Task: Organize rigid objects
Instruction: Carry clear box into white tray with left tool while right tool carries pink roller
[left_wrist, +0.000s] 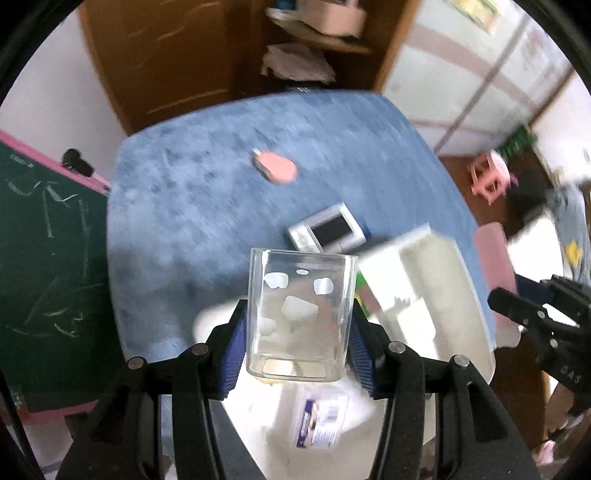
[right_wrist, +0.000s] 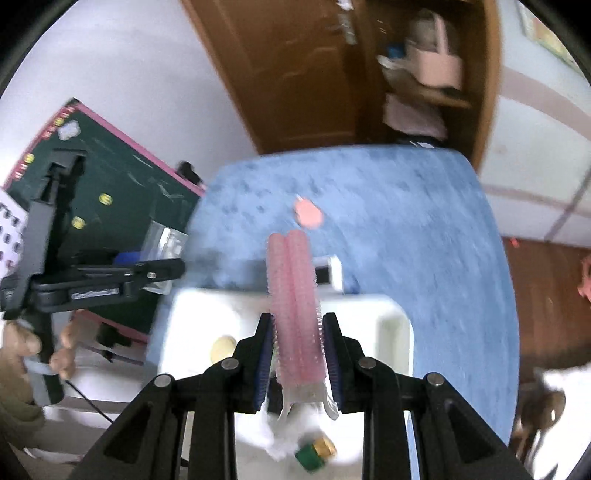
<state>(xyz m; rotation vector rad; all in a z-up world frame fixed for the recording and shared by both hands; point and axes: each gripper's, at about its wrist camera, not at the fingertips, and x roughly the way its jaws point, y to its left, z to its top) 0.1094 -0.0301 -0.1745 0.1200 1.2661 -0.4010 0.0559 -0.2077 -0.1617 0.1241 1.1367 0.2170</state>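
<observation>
A blue plush tablecloth (left_wrist: 192, 206) covers the table and fills the middle of both views, with a brown wooden cabinet (left_wrist: 170, 55) at the top of the frame and a green chalkboard with a pink frame (left_wrist: 40, 229) at the left edge. A white plastic bin (left_wrist: 413, 291) sits at lower right of the left wrist view, blurred. In the left gripper (left_wrist: 299, 325), at lower centre, the blue pads press both sides of a clear plastic cup (left_wrist: 299, 314), held above the table. In the right wrist view the right gripper (right_wrist: 297, 347) is nearly closed on a pink hair roller clip (right_wrist: 293, 295) that points up the frame, over the white bin. A small white device with a dark screen (left_wrist: 328, 229) lies just beyond the cup, and a pink flat object (left_wrist: 277, 166) lies farther up on the cloth.
</observation>
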